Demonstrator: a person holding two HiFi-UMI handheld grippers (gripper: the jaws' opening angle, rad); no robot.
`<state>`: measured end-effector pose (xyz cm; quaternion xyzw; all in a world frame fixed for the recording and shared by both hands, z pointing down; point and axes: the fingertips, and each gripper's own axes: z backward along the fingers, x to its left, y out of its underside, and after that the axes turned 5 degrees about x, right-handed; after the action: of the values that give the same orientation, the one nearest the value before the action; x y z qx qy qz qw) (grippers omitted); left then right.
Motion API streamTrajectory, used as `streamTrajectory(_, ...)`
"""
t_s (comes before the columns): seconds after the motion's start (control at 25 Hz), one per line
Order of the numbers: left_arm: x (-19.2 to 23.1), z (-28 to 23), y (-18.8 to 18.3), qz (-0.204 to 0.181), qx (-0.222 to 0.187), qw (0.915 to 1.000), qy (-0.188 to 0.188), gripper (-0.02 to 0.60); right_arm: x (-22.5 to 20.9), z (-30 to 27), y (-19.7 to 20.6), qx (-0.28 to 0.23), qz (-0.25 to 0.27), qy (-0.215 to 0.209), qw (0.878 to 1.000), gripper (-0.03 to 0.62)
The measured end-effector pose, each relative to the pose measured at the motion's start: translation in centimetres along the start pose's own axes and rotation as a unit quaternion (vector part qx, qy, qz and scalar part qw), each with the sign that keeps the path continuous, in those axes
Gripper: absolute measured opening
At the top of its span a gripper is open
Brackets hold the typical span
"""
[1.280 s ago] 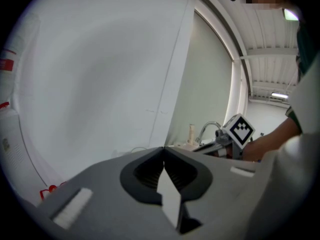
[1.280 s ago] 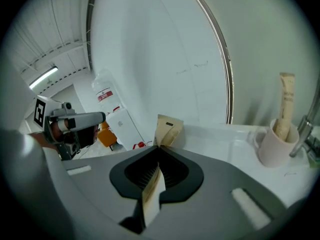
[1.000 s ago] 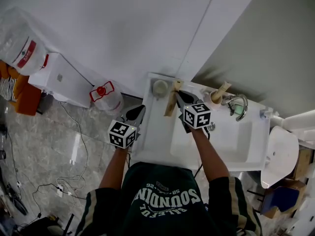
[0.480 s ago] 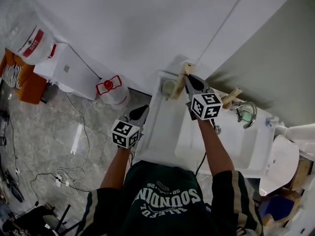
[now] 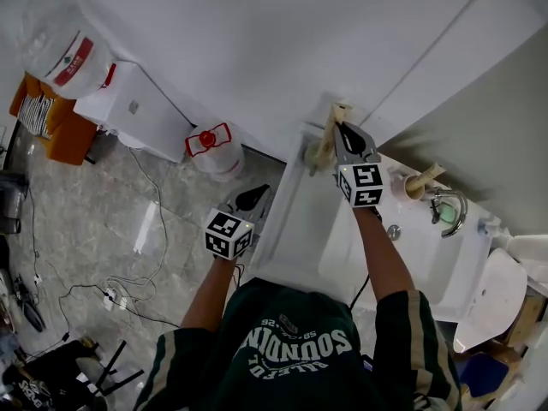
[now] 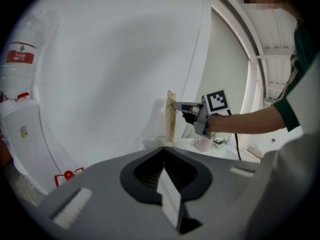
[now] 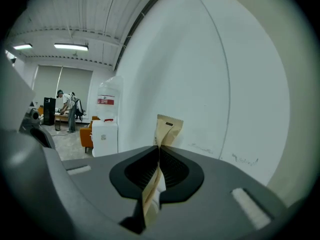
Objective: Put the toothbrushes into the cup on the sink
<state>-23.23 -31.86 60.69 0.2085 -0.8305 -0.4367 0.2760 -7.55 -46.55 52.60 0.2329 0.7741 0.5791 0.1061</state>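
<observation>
Right gripper (image 5: pixel 344 132) pinches the wrapped toothbrush (image 5: pixel 330 136), its long axis upright

A white wall (image 5: pixel 257 41) is met by a grey-green wall (image 5: pixel 505 118) at the right. The floor (image 5: pixel 94 221) is laid in grey marbled tile, with cables (image 5: pixel 141 264) strewn across it. A white water dispenser (image 5: pixel 128 114) is set against the wall, an orange chair (image 5: pixel 53 135) beside it.
</observation>
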Motion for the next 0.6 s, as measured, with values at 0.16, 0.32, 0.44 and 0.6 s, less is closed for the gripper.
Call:
streamTrajectory(0.16,0.7,0.2,0.6,0.0,0.011,0.9999,-0.005,0.051,-0.1,-1.3,2.2,0.023,0.001,-0.002,1.0,0.015)
streamTrajectory(0.32,1.1,0.3,1.2,0.002,0.019,0.9998,-0.008,0.051,0.2,-2.0,4.3,0.045,-0.017,-0.006,0.999,0.015)
streamTrajectory(0.44,1.2,0.2,1.5,0.003,0.024,0.9997,-0.008,0.051,1.1,-2.5,6.5,0.077,-0.031,-0.018,0.996,0.015)
streamTrajectory(0.6,0.9,0.0,1.9,0.003,0.028,0.9996,-0.006,0.051,2.4,-2.5,9.1,0.116,-0.045,-0.035,0.992,0.015)
